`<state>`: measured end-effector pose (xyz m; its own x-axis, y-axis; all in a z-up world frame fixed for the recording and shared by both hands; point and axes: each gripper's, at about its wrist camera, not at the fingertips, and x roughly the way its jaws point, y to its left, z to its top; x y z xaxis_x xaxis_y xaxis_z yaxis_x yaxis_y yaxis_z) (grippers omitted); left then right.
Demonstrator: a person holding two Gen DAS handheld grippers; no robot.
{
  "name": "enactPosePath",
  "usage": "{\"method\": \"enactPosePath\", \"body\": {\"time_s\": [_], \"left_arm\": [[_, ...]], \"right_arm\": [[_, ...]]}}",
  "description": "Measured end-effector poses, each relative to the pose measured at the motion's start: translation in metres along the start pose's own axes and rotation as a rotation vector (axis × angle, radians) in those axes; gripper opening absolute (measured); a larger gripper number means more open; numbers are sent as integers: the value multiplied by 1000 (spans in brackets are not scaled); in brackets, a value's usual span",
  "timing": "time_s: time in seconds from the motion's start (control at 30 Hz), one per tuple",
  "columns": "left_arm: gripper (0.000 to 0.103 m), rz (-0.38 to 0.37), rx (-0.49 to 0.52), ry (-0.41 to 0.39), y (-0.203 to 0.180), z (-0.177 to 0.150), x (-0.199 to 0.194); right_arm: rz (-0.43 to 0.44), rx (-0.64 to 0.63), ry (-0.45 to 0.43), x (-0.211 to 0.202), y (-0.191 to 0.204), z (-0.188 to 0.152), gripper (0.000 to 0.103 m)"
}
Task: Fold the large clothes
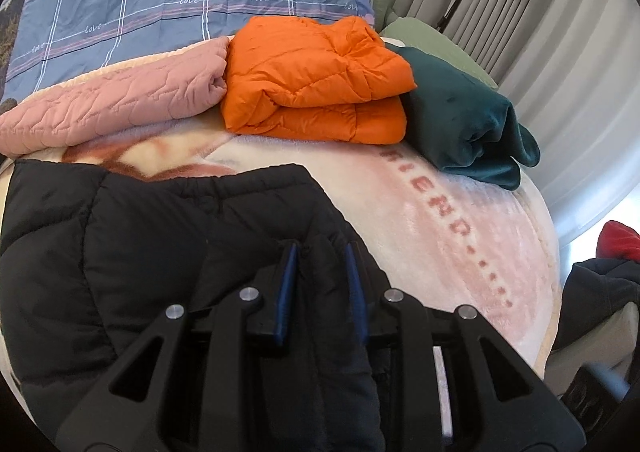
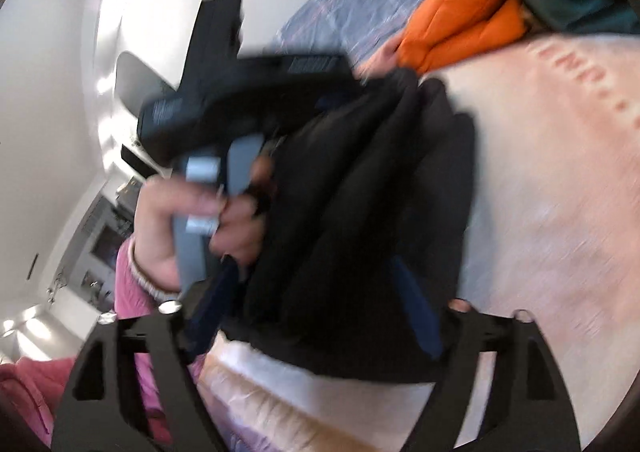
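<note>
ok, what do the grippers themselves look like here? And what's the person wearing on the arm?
Both the left gripper and the right gripper have black frames with triangular cut-outs, silver pivot pins and dark blue fingers. Seen from the right wrist, the left gripper has a black body and a grey handle. The person's sleeve is pink, with a pale ribbed cuff.

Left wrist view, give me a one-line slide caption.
Left hand-held gripper pinches a fold of the black puffer jacket on the blanket, before folded orange and teal garments.
</note>
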<state>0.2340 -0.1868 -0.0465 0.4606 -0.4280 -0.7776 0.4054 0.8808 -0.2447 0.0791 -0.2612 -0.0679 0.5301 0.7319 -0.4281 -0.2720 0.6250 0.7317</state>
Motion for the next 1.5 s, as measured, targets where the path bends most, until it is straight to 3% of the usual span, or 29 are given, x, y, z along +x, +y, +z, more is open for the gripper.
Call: {"method": "enactPosePath", "body": {"time_s": [0.03,0.07,0.1,0.13,0.2,0.27,0.33,0.4,0.53,0.67,0.8,0.93,1.0,1.07,1.13,1.2,1.3,1.4,1.5], "left_arm": [[25,-2,-1,-2,0,0,-1],[24,6,19,-4,-2,1,-3],[24,-1,20,-12,-1,2,-8],[24,-22,9,-17,1,3,-15],[24,-72,8,-47,8,8,-39],[24,-46,61,-127,13,11,-73],[24,0,111,-165,18,10,-92],[24,24,143,-155,26,7,-95],[24,69,209,-36,38,-11,-51],[23,123,329,-31,32,-39,-16],[23,172,377,-29,28,-49,-8],[23,163,371,-35,32,-53,-5],[23,156,366,-40,35,-54,-5],[23,150,363,-44,38,-54,-3],[24,135,351,-45,39,-54,-3],[24,115,340,-44,42,-53,-3],[24,109,346,-48,43,-56,-2],[24,103,344,-48,42,-54,-5],[25,51,292,-38,39,-42,-14]], "right_arm": [[-3,-1,3,9,-5,3,75],[-29,-10,-19,13,-5,5,53],[-55,-24,-15,14,-5,8,13],[-59,-6,-24,12,-5,9,9],[-87,-14,-101,-7,-1,13,7],[-112,-16,-175,-32,-1,15,7],[-151,-6,-186,-43,-6,12,7],[-207,18,-156,-43,-13,3,8],[-222,59,-78,-27,-24,-23,13],[-286,37,-68,-14,-14,-28,30],[-384,-45,-185,-46,13,-24,35],[-337,-235,-241,-44,56,-29,35],[-409,-315,-189,-21,67,-36,35],[-483,-272,-127,-2,48,-34,35],[-434,-131,-106,13,3,-34,35],[-383,-45,-111,15,-13,-38,35],[-414,-65,-113,14,-1,-51,35],[-441,-97,-112,22,1,-39,35],[-419,-85,-106,17,0,-41,35]]}}
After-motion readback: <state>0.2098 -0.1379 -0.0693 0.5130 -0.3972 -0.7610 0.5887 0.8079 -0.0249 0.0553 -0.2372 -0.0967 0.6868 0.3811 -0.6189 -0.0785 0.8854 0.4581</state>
